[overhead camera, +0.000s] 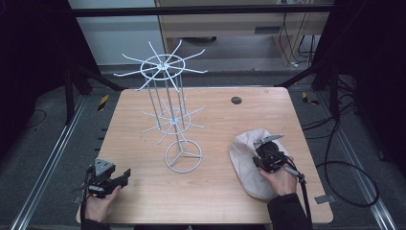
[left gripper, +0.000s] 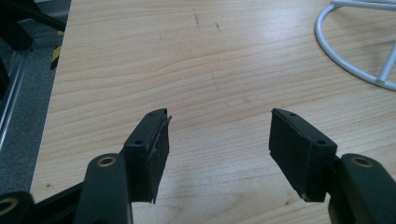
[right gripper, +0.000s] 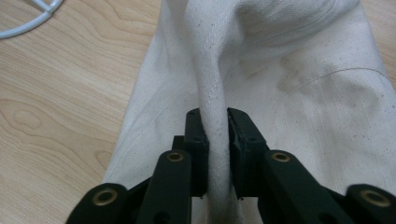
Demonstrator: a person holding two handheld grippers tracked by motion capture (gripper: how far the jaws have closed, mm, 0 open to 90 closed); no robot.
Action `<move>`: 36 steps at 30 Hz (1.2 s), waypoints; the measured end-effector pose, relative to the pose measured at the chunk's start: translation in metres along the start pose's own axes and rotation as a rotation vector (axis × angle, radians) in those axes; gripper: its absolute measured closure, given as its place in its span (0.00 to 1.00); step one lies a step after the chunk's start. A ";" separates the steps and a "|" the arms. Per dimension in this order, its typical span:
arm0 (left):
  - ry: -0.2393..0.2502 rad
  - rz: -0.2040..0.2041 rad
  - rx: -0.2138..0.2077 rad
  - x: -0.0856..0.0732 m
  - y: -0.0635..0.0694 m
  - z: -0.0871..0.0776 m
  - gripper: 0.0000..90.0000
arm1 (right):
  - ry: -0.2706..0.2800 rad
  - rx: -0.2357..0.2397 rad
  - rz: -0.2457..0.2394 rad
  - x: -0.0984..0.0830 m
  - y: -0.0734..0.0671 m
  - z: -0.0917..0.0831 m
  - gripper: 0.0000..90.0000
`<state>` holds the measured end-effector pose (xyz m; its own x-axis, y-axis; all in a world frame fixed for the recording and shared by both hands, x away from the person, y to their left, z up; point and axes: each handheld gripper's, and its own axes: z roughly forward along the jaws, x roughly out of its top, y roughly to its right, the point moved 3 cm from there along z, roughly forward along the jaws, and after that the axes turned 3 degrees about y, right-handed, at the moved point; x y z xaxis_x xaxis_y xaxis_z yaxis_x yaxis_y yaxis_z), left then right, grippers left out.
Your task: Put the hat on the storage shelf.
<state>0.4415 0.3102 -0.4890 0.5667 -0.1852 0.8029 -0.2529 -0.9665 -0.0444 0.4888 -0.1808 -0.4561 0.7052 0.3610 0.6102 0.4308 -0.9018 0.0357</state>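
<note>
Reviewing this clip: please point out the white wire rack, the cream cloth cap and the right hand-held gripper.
white wire rack (overhead camera: 183,156): high view, on its ring base.
cream cloth cap (overhead camera: 244,152): high view, on its bare left side.
right hand-held gripper (right gripper: 215,140): right gripper view, between the jaw tips, pinching a fold of the cap.

Light wood counter (overhead camera: 210,191) w/ a small dark round spot (overhead camera: 236,100) near far edge. On it: white wire rack (overhead camera: 171,112), ring base resting left of centre; off-white cloth bag (overhead camera: 249,160) lying crumpled at right, near front edge.
</note>
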 end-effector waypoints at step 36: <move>-0.001 -0.001 -0.009 0.000 0.002 -0.001 0.44 | 0.232 0.007 0.000 0.000 0.014 -0.058 0.97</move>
<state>0.4407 0.3086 -0.4887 0.5675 -0.1845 0.8024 -0.2597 -0.9649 -0.0382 0.4624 -0.2065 -0.4096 0.5573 0.2960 0.7757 0.4354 -0.8997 0.0305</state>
